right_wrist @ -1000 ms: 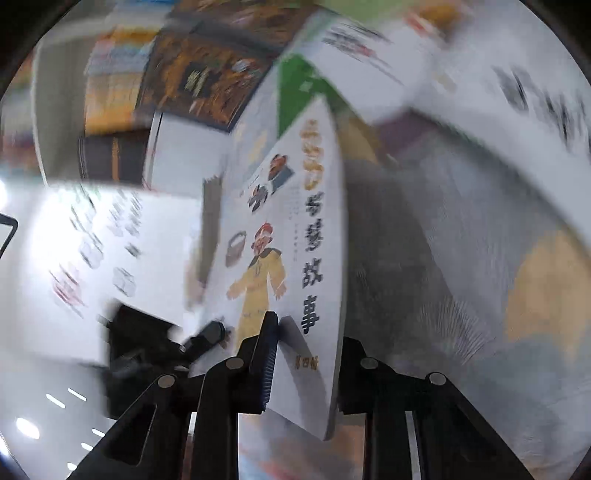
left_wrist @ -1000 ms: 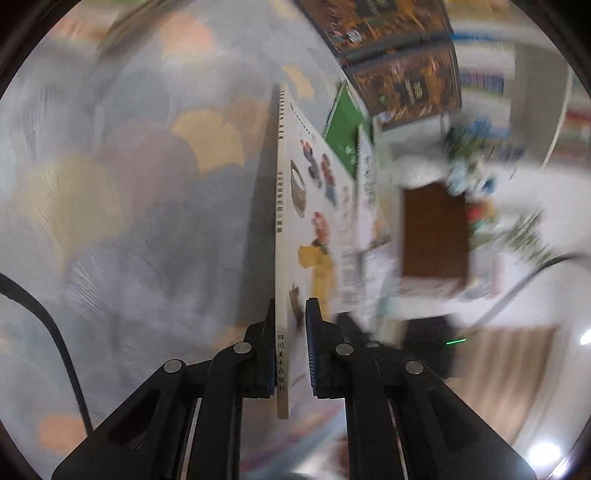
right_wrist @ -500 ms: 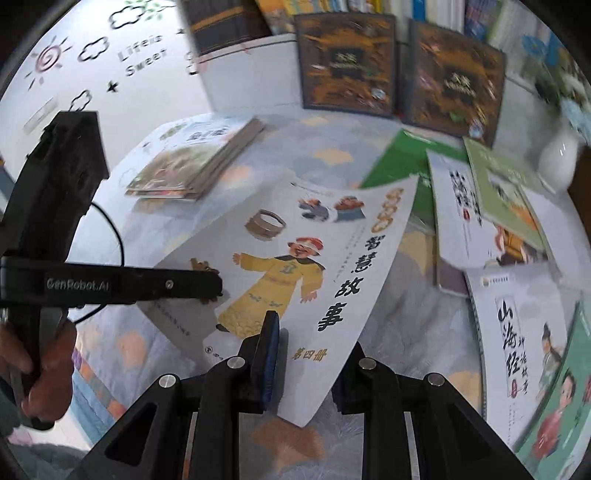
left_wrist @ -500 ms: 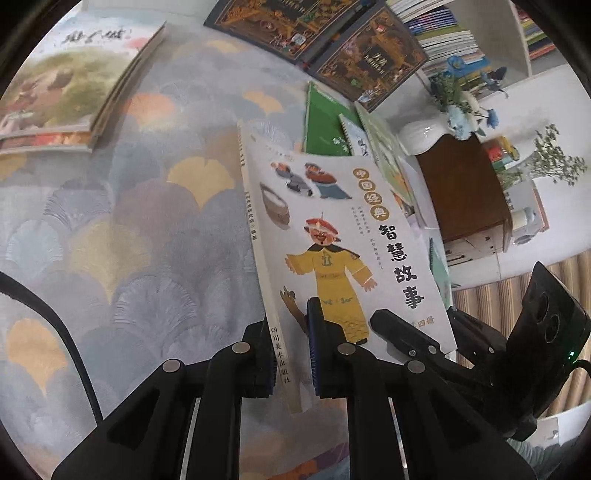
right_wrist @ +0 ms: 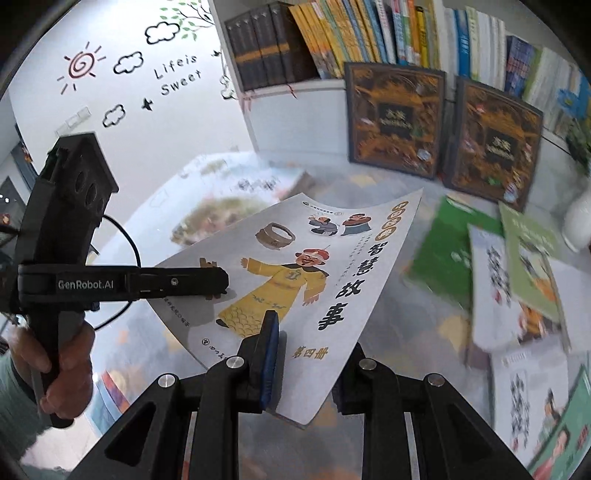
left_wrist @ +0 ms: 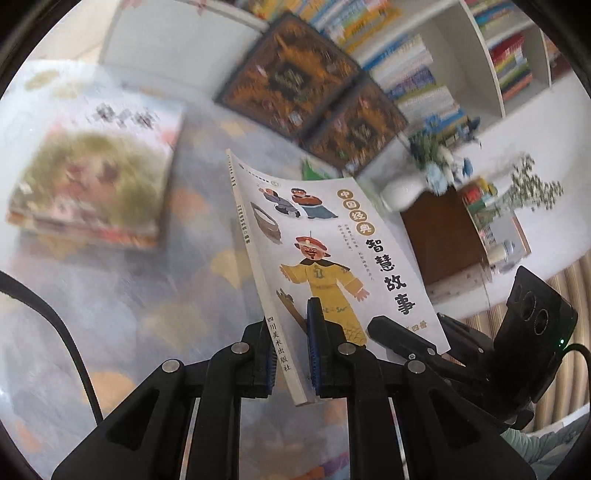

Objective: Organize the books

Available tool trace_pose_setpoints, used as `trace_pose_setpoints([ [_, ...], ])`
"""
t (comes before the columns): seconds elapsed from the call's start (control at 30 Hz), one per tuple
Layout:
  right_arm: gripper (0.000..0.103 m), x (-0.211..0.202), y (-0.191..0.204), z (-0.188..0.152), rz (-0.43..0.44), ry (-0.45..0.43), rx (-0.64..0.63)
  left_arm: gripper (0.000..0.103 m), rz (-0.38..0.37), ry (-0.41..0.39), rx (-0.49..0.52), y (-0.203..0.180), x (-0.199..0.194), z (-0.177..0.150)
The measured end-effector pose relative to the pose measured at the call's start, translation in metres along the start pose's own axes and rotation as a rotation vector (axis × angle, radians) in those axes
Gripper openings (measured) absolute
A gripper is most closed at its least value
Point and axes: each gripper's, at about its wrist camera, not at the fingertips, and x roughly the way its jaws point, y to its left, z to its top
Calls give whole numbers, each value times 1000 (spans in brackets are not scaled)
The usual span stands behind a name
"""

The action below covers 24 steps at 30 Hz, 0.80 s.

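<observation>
A thin white picture book with a yellow-robed figure on its cover hangs above the rug, held by both grippers. My left gripper is shut on its spine near the lower end. My right gripper is shut on the bottom edge of the book, with one finger on the cover and the other hidden beneath. In the right wrist view, the left gripper reaches in from the left, held by a hand. The right gripper shows at the book's lower right corner in the left wrist view.
A stack of books lies on the patterned rug to the left. Two dark ornate books lean against a filled bookshelf. Several loose books lie at the right beside a white vase and a wooden cabinet.
Both grippers have risen with the book, which has rolled from edge-on to cover-up and stands higher off the rug. The views now take in the stack and the shelf.
</observation>
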Motion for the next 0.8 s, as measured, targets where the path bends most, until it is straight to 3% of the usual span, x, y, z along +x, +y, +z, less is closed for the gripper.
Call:
trace_pose_setpoints([
  [0.33, 25, 68, 50, 74, 88, -29, -86, 11, 80, -167, -82, 70, -43, 57],
  [0.6, 25, 146, 73, 112, 123, 9, -90, 11, 141, -179, -162, 138, -35, 92],
  [0.8, 26, 178, 76, 125, 114, 26, -64, 11, 139, -176, -192, 160, -25, 104],
])
